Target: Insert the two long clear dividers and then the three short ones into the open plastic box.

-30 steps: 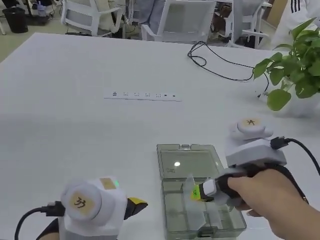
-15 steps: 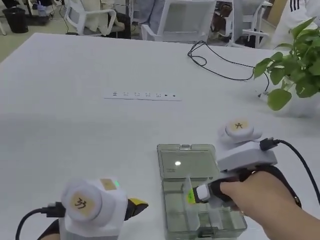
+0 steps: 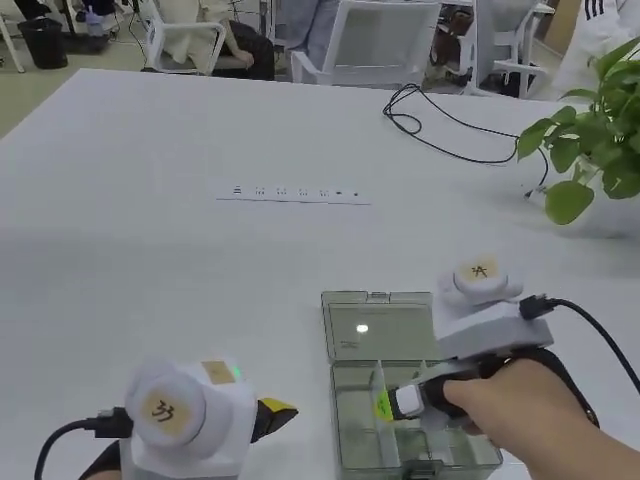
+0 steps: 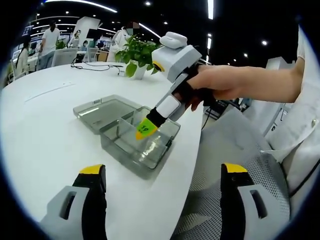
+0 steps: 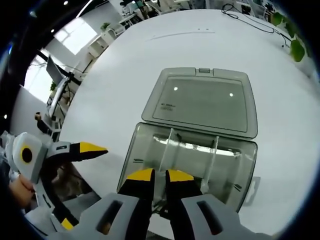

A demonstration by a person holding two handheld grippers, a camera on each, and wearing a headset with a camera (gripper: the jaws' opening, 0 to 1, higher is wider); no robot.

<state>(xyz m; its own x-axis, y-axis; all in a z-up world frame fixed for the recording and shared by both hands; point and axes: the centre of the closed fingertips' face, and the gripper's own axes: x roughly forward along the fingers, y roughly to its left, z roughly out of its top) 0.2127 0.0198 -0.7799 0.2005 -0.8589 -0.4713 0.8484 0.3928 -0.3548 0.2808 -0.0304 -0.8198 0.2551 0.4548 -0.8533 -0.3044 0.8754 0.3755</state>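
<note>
White table (image 3: 150,150) | divider (image 5: 167,147) between right gripper (image 5: 159,176) fingers (image 5: 141,176) | inside box (image 5: 248,165)

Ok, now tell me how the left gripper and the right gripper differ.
The left gripper's jaws stand wide open and empty; the right gripper's are shut on a clear divider. The left gripper hangs beside the box; the right gripper reaches into its tray. Both have yellow-tipped jaws.

White chairs (image 3: 370,40) stand behind the white table (image 3: 150,200).
</note>
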